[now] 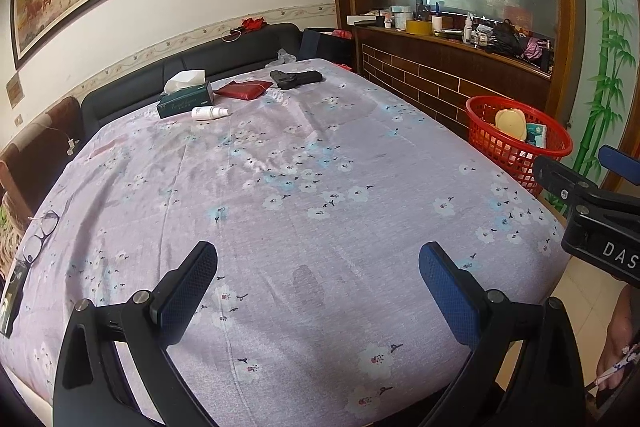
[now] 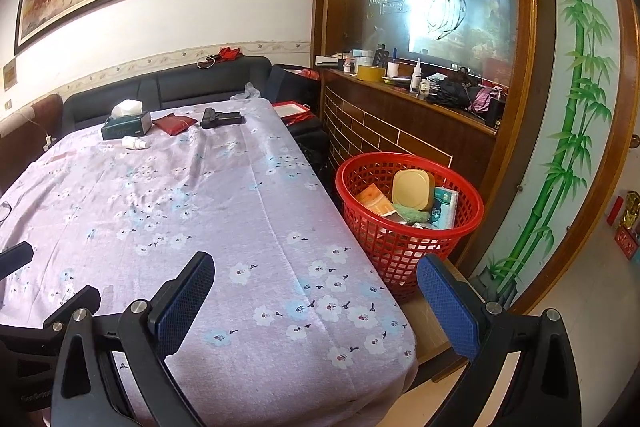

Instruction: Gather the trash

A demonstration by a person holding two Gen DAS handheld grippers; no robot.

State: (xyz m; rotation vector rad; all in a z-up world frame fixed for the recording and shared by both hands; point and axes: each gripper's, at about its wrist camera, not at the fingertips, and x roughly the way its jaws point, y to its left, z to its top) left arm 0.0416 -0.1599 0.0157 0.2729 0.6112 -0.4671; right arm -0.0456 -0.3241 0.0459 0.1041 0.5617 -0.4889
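Left claw (image 1: 318, 291) held wide open above near edge of floral-clothed bench (image 1: 280, 187), nothing gripped. Right claw (image 2: 316, 291) likewise spread wide, empty, over bench's right corner. Red basket (image 2: 408, 227) seen on floor just beside bench, trash inside: cream lid, packets. Tissue box (image 1: 184, 99), white bottle (image 1: 209, 113), red pouch (image 1: 242, 90), black item (image 1: 295, 78) left at far end.
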